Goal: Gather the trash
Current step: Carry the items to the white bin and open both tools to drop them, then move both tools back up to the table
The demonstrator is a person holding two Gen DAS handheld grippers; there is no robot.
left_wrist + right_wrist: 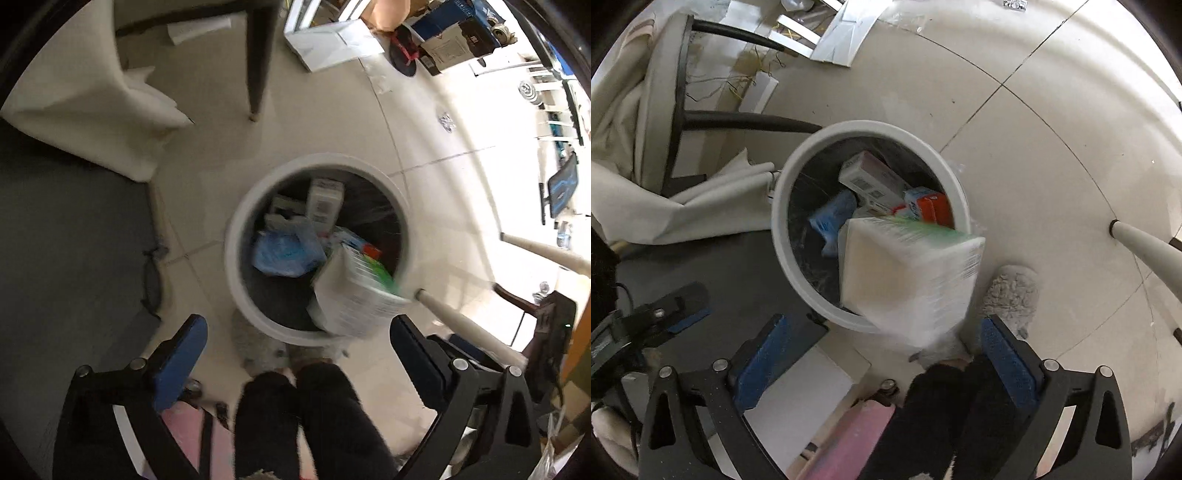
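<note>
Below both grippers: a round white bin (236, 258) stood on the pale tiled floor (424, 206), filling the middle of each view.
Left gripper (295, 343): jaws stood wide apart, blue pads (179, 363) at the lower left and lower right of its view, nothing pressed between them.
Right gripper (882, 347): jaws likewise spread wide, pads clear of any object.
White package (905, 280): blurred, with a green edge and a barcode, it lay tilted over the bin's near rim, partly inside the opening; no pad touched it in either view.
Bin contents: a blue plastic bag (286, 251), a white carton (325, 201) with a barcode, and a red-and-white wrapper (929, 206), all over a dark liner.
Person: dark trouser legs (306, 417) and a fuzzy grey slipper (1012, 291) showed at the bottom, just beside the bin.
Surroundings: a cream cloth (85, 107) hung at the upper left near a dark chair leg (258, 59); a white pole (1145, 243) crossed the right edge.
</note>
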